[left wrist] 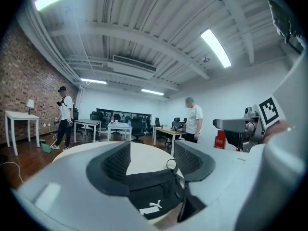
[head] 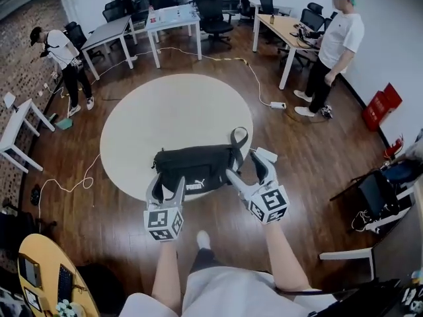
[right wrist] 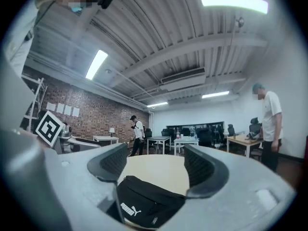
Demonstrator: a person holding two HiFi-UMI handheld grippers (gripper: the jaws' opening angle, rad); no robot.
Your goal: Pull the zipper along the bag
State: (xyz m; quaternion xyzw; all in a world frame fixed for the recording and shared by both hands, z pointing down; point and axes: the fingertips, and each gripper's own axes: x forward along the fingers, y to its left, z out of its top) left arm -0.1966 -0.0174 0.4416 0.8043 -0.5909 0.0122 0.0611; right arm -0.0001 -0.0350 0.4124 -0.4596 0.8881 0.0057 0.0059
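Probably soft, light and floppy, the black bag (head: 195, 167) lies on the counter (head: 172, 104) just ahead of both grippers. Left gripper (head: 168, 185) and right gripper (head: 246, 170) are spread and empty. One should pin the fabric while the other pinches the zipper tab, which is too small to spot.

white PUMA wordmark (head: 195, 186), on black bag (head: 192, 164)

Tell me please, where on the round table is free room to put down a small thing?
The whole far half of the round table, beyond the black Puma bag, is bare, and so is the patch to the left of the bag. The near edge is crowded: the bag lies there, with the left gripper and the right gripper close over it.
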